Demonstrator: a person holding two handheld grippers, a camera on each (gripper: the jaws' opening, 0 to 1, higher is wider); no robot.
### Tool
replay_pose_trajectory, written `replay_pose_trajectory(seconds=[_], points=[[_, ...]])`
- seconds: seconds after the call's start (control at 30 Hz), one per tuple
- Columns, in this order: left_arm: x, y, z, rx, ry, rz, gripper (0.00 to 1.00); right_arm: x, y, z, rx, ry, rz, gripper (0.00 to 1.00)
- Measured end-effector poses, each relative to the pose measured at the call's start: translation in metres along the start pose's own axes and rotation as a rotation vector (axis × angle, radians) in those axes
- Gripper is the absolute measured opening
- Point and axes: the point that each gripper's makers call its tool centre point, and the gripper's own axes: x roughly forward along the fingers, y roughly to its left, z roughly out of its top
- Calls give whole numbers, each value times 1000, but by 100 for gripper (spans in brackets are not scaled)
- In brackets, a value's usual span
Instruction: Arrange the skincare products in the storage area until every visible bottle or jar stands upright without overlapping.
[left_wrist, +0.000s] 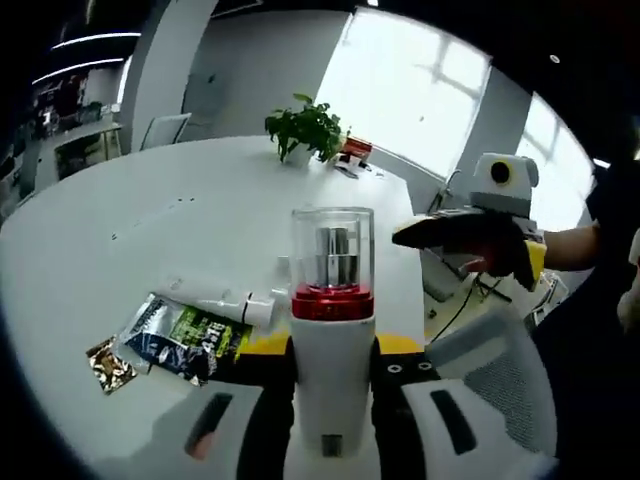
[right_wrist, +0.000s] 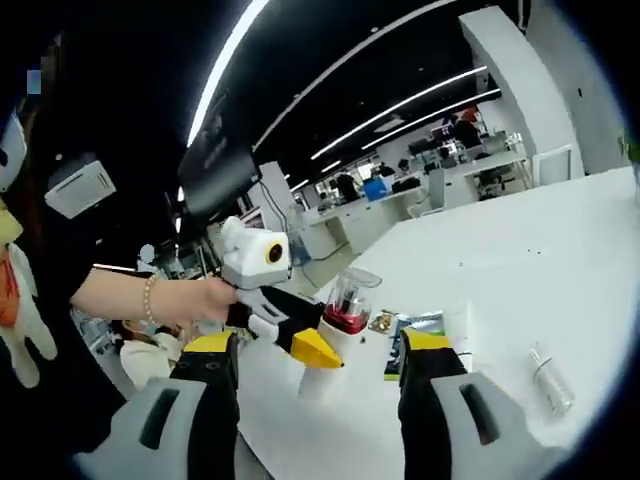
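A white bottle with a red band and a clear cap stands upright between the jaws of my left gripper, which is shut on it above the table's near edge. In the right gripper view the same bottle shows in the left gripper, held by a hand. My right gripper stands open with nothing in it; it also enters the left gripper view as the right gripper. A white tube lies flat on the table. A small clear bottle lies on its side.
A dark green-and-blue sachet and a gold sachet lie flat on the white table. A potted plant stands at the far end. A white mesh chair sits by the table's right edge.
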Motion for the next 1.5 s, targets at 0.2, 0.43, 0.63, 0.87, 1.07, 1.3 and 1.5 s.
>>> replay_pose_trajectory(seconds=[0.2,0.43,0.63,0.87,1.07,1.3,1.5], points=[[-6,-54,16,-2,-78,-154,30,4,15,22,36,-13,156,54],[-11,-87,37,10,-151,-229,30,5,30,24,16,13,253,41],[-9,-103,46,18,-177,-260,30,1,42,29,-33,12,283,39],[-1,-109,42,37,-155,-264,30,-3,47,25,-128,26,308,30],[8,-109,31,170,-93,-228,30,-11,49,13,-298,107,299,29],[32,-103,1,286,35,-179,29,-15,37,-20,-358,243,272,29],[51,-92,-10,323,63,-145,29,-14,18,-40,-382,296,230,29]])
